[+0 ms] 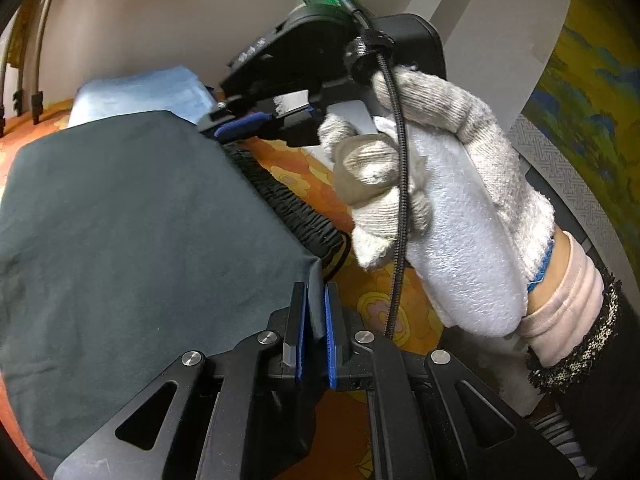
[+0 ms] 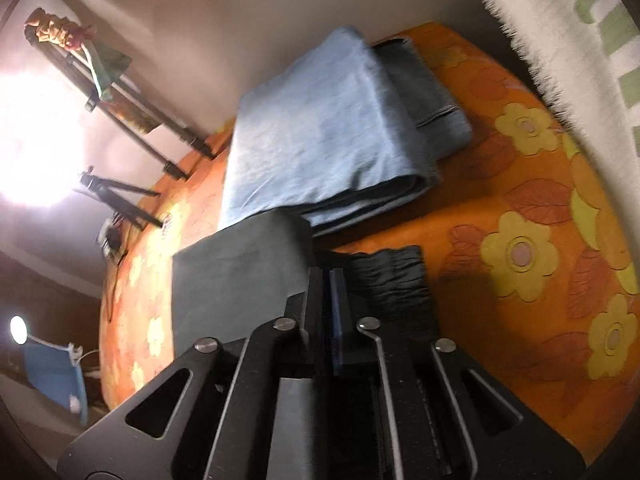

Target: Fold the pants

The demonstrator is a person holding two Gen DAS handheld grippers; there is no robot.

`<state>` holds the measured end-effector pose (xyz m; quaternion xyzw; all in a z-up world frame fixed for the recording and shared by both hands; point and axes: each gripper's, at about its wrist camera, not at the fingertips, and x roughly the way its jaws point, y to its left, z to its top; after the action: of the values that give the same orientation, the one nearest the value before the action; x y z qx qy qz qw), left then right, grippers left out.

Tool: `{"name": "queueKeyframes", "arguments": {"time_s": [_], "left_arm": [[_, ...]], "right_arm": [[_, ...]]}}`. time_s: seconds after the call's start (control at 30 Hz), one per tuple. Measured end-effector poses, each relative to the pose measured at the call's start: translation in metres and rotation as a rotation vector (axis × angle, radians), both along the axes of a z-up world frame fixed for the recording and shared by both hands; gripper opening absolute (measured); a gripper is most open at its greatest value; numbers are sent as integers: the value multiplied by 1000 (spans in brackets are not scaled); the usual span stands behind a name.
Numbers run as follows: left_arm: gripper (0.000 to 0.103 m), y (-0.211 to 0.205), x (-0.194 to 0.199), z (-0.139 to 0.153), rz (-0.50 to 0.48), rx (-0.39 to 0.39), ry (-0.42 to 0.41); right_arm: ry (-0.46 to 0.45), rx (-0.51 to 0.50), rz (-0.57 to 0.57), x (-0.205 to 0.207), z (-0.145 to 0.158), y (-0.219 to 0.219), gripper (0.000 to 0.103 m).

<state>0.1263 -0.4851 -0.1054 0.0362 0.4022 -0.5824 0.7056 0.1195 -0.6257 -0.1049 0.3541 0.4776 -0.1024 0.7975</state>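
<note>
Dark grey pants [image 1: 140, 220] lie flat on an orange flowered bedspread [image 1: 376, 292]. Their black gathered waistband [image 1: 288, 200] runs along the right edge. My left gripper [image 1: 316, 292] is shut on the near corner of the fabric beside that waistband. At the far corner, a hand in a white glove [image 1: 460, 200] holds my right gripper [image 1: 248, 124]. In the right wrist view the right gripper [image 2: 330, 274] rests where the grey cloth [image 2: 232, 280] meets the waistband [image 2: 392, 276]. Its jaws are only slightly apart, and whether they pinch the cloth is hidden.
A folded light blue garment [image 2: 328, 128] lies just beyond the pants, also seen in the left wrist view [image 1: 140, 92]. Tripod legs [image 2: 120, 196] stand at the bed's far left edge. A white fuzzy blanket with green marks [image 2: 580, 40] lies on the right.
</note>
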Motion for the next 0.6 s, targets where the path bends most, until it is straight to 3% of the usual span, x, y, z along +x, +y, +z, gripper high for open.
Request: {"name": "queueKeyframes", "arguments": {"time_s": [0.07, 0.33, 0.5, 0.6], "left_arm": [[7, 4, -2, 2, 13, -6, -4], [7, 31, 0, 18, 50, -75, 0], [7, 38, -2, 16, 32, -76, 4], [6, 44, -6, 14, 18, -68, -5]], "right_arm": [[14, -14, 8, 5, -2, 4, 24], [45, 102, -8, 9, -12, 1, 25], [33, 227, -26, 3, -22, -7, 29], [26, 234, -41, 6, -25, -3, 29]]}}
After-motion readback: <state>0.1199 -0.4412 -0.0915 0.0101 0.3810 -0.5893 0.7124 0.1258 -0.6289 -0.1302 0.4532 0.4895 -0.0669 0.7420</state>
